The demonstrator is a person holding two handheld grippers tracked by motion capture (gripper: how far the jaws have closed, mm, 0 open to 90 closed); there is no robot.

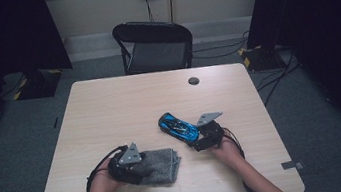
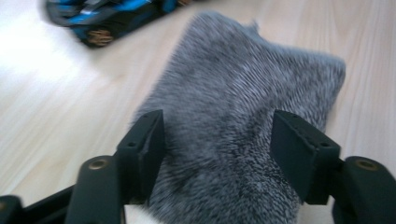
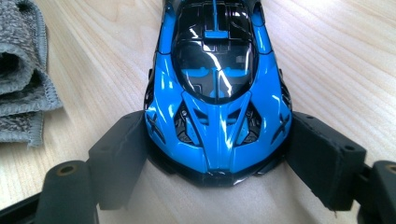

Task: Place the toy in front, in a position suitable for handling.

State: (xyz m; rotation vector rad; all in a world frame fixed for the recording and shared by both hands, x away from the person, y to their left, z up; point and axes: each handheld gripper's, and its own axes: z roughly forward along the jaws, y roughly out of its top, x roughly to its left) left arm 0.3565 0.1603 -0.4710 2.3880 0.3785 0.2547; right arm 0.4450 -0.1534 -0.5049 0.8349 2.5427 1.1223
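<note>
Car (image 3: 217,88) sits mid-table, right of centre, nose between my right gripper (image 3: 217,156) jaws; they flank it closely, but I can't tell if they pinch. Left gripper (image 2: 217,140) is spread over the folded cloth (image 2: 243,121), near the front edge, not closed on it. I judge wiping hasn't begun; both grasps remain.

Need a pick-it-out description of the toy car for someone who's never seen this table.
Start at the light wooden table with a black chair behind it. On its right half, just ahead of the right tongs, sits the toy car, one end between the jaws. It is glossy blue and black, hard and shiny, unlike the fuzzy grey folded cloth by the left tongs.
</note>
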